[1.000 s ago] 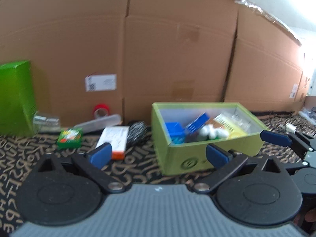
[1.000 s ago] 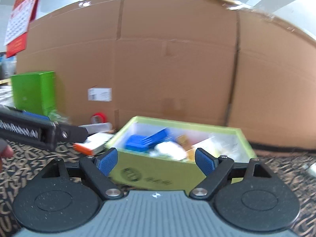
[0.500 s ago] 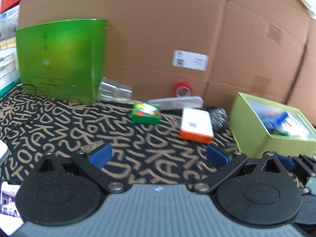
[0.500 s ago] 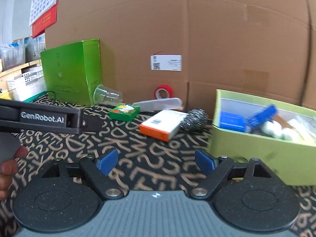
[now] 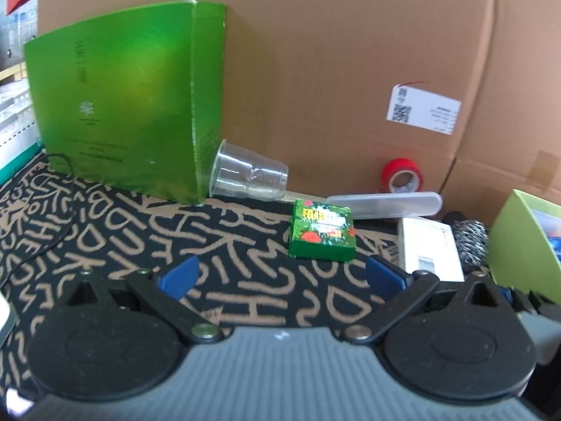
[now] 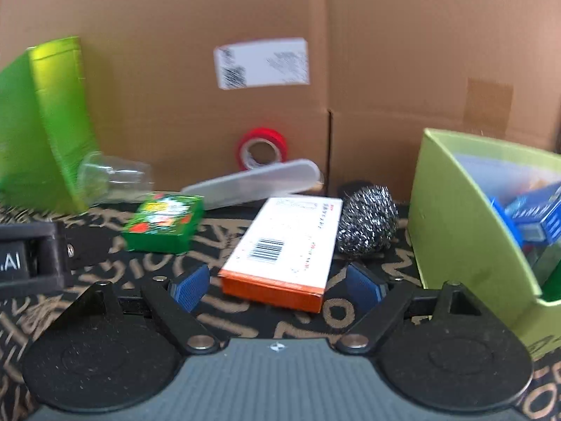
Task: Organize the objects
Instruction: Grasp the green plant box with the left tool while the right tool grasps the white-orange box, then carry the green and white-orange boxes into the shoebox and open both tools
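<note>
The jaws of both grippers stand wide apart and grasp nothing: the right gripper (image 6: 277, 286) hangs low over the near end of a white box with orange sides (image 6: 287, 245), and the left gripper (image 5: 280, 275) points at a small green box with a strawberry picture (image 5: 322, 233). Both boxes lie on the black cloth with tan letters (image 5: 147, 245), beside a steel wool scrubber (image 6: 368, 222). Behind them are a clear plastic cup on its side (image 5: 249, 175), a red tape roll (image 5: 403, 175) and a long translucent case (image 5: 385, 203), and the light green bin (image 6: 455, 231) with blue items stands at the right.
</note>
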{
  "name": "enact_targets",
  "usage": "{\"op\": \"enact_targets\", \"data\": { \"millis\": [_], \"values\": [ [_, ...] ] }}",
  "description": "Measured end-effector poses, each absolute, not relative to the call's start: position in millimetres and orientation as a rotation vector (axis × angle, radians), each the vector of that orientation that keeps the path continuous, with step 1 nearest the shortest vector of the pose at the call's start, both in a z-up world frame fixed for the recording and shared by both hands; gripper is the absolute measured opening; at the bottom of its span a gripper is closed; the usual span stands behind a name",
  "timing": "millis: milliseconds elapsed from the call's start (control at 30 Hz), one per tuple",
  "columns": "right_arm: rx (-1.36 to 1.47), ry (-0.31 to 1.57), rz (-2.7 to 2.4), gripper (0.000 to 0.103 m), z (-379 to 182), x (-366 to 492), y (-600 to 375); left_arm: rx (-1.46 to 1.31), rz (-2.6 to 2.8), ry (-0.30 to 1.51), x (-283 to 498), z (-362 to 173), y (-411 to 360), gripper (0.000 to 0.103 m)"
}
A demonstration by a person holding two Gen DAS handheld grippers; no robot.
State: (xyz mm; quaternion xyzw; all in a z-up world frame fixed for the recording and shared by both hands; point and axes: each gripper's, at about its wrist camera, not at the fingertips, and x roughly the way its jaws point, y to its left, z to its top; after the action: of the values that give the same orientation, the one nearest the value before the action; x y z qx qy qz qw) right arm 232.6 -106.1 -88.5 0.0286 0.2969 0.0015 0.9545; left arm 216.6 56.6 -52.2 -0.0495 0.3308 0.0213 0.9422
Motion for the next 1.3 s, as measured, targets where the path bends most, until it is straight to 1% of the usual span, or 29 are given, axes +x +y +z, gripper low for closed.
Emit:
{"op": "enact_targets", "data": {
  "millis": [33,67,400,433,467,500,533,567,733,900,1067,1100,1133,1167,1200,1300],
  "values": [
    [0.067,0.617,0.004,0.081,-90.1,234.7,-108.1,-0.103,0.042,0.681,223.4,-53.5,55.4,0.103],
    [0.073,0.627,0.016,0.072,-91.8,234.8,-110.7,-0.107,0.038,0.69,230.3,-55.1,54.1,0.103],
    [-0.027,0.623,0.14,0.072,-92.7,170.6,-130.6,-0.041,0.003,0.768,289.1,-84.5,28.7,0.103],
    [-0.042,0.62,0.151,0.072,-91.5,162.4,-129.3,-0.034,0.008,0.771,292.3,-86.7,28.0,0.102],
    [-0.053,0.618,0.167,0.072,-90.6,154.7,-131.3,-0.024,0.004,0.778,295.1,-88.9,27.5,0.092],
    [-0.051,0.623,0.181,0.072,-89.9,147.6,-134.8,-0.019,-0.003,0.788,297.1,-90.9,27.4,0.08],
    [-0.038,0.627,0.195,0.072,-89.7,141.1,-138.6,-0.028,-0.018,0.804,298.3,-92.7,28.3,0.073],
    [-0.021,0.633,0.209,0.072,-89.2,137.1,-143.2,-0.043,-0.028,0.813,297.4,-93.6,29.7,0.062],
    [0.025,0.65,0.248,0.072,-88.4,107.7,-161.0,-0.044,-0.069,0.81,265.1,-88.5,27.7,0.061],
    [0.068,0.682,0.294,0.073,-87.2,71.9,-184.3,-0.014,-0.172,0.807,188.4,-85.4,20.3,0.061],
    [0.019,0.712,0.291,0.073,-86.3,35.9,-206.6,0.021,-0.258,0.815,109.6,-89.6,15.3,0.062],
    [0.01,0.713,0.269,0.073,-85.6,30.7,-210.2,0.03,-0.256,0.816,97.4,-88.5,12.7,0.064],
    [0.009,0.708,0.25,0.073,-85.2,26.7,-213.4,0.024,-0.259,0.815,89.7,-87.5,11.0,0.07],
    [0.005,0.701,0.237,0.073,-85.3,25.3,-215.4,0.016,-0.258,0.809,82.5,-86.3,9.2,0.081],
    [0.001,0.695,0.222,0.073,-85.0,25.1,-215.4,0.021,-0.247,0.791,78.9,-81.9,9.0,0.086],
    [-0.001,0.674,0.207,0.076,-85.1,27.9,-213.0,0.069,-0.21,0.766,75.9,-79.1,5.2,0.086]
  ]
}}
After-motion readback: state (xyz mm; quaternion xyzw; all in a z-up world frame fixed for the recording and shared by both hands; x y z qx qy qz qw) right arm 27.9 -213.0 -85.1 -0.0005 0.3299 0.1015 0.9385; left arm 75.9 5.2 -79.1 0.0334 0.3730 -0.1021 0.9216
